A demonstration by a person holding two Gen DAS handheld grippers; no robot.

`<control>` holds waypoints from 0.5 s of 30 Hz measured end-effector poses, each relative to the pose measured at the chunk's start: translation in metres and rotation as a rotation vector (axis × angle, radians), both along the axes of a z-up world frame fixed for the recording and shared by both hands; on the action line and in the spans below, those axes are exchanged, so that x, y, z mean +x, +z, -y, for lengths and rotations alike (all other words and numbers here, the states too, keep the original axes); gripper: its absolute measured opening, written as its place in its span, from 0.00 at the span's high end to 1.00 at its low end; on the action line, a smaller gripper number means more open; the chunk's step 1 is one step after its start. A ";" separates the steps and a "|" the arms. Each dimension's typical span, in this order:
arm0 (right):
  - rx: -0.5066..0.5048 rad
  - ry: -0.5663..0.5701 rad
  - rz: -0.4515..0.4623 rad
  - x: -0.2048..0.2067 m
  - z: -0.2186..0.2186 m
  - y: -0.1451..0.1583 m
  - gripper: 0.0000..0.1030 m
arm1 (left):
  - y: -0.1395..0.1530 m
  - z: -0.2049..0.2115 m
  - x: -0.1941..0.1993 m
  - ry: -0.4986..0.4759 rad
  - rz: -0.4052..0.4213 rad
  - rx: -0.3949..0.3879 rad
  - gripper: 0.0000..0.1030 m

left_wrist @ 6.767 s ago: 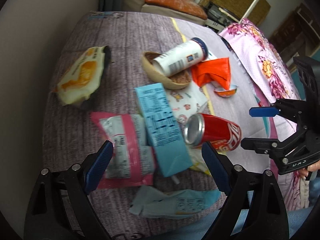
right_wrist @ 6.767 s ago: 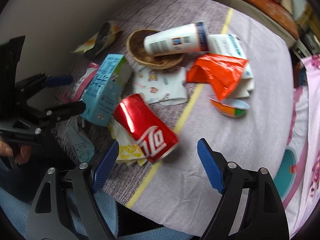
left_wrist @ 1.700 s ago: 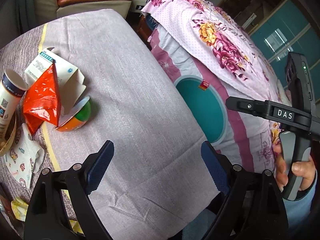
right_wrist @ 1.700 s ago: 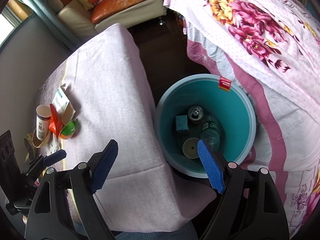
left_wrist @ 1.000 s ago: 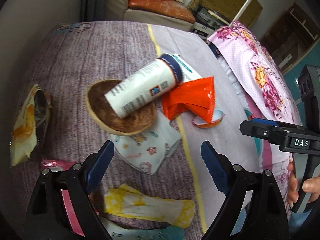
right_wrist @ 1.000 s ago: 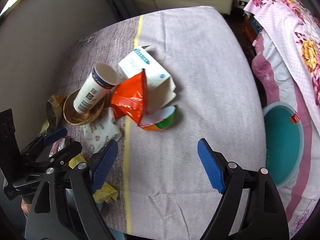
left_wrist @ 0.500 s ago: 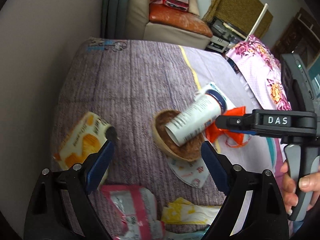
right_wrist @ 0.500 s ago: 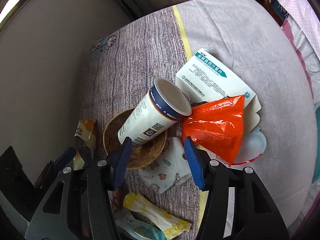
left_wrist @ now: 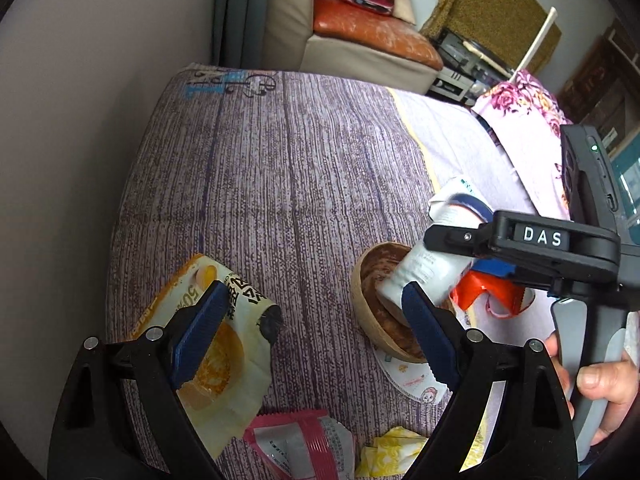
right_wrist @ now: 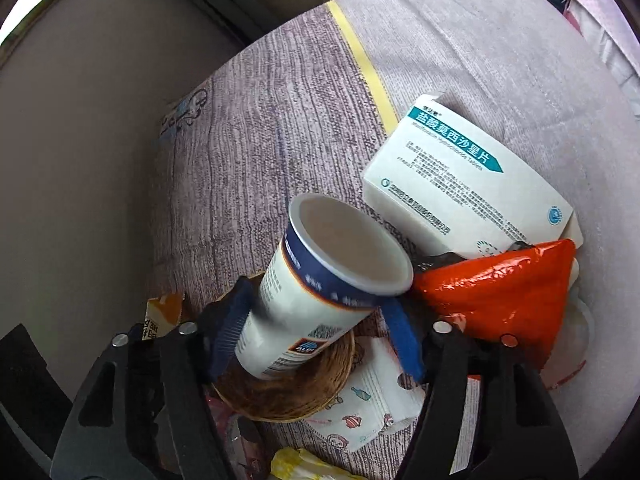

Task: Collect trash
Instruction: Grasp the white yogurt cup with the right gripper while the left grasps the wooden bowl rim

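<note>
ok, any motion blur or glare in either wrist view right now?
Left wrist: the paper cup is smeared at its rim, the rest sharp. Right wrist: the left blue finger pad is blurred; glare on the orange wrapper; the medicine box print is crisp.

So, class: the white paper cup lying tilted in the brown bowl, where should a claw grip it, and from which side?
Grip the paper cup across its mid-body, from its base end: its round sides are exposed above the bowl, as the right claw straddles it.
</note>
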State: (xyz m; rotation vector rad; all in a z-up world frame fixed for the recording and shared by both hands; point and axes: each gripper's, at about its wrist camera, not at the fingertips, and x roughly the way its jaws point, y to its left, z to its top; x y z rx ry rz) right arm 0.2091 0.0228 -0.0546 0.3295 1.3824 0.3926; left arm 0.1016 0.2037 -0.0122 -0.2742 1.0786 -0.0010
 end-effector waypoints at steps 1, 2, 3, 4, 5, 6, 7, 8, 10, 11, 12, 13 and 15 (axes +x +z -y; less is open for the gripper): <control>0.001 0.009 0.007 -0.003 -0.001 0.001 0.46 | -0.001 0.000 0.000 -0.003 -0.001 0.001 0.14; 0.009 0.023 0.013 -0.005 -0.002 0.003 0.46 | -0.001 0.001 0.000 -0.006 -0.001 0.002 0.14; 0.012 0.030 0.018 -0.006 0.001 0.005 0.46 | -0.002 0.002 0.000 -0.009 -0.002 0.002 0.14; 0.015 0.038 0.028 -0.006 0.003 0.009 0.47 | -0.002 0.003 0.000 -0.013 -0.002 0.001 0.14; 0.016 0.045 0.045 -0.008 0.007 0.015 0.47 | -0.001 0.005 0.000 -0.020 0.000 0.000 0.14; 0.018 0.049 0.067 -0.009 0.011 0.024 0.47 | 0.000 0.007 0.001 -0.028 0.003 0.001 0.14; 0.022 0.051 0.087 -0.011 0.015 0.032 0.47 | 0.001 0.010 0.001 -0.036 0.008 0.002 0.14; 0.023 0.053 0.107 -0.013 0.019 0.040 0.47 | 0.003 0.013 0.002 -0.045 0.012 0.005 0.14; 0.013 0.056 0.144 -0.017 0.028 0.054 0.47 | 0.007 0.020 0.003 -0.059 0.023 0.008 0.14; 0.009 0.056 0.156 -0.017 0.031 0.057 0.47 | 0.009 0.023 0.004 -0.068 0.030 0.008 0.14; 0.001 0.058 0.174 -0.018 0.035 0.063 0.47 | 0.010 0.026 0.005 -0.076 0.038 0.008 0.14; -0.006 0.060 0.185 -0.019 0.040 0.066 0.47 | 0.012 0.030 0.006 -0.086 0.045 0.008 0.14; -0.019 0.064 0.193 -0.022 0.049 0.069 0.47 | 0.011 0.035 0.010 -0.104 0.047 0.009 0.14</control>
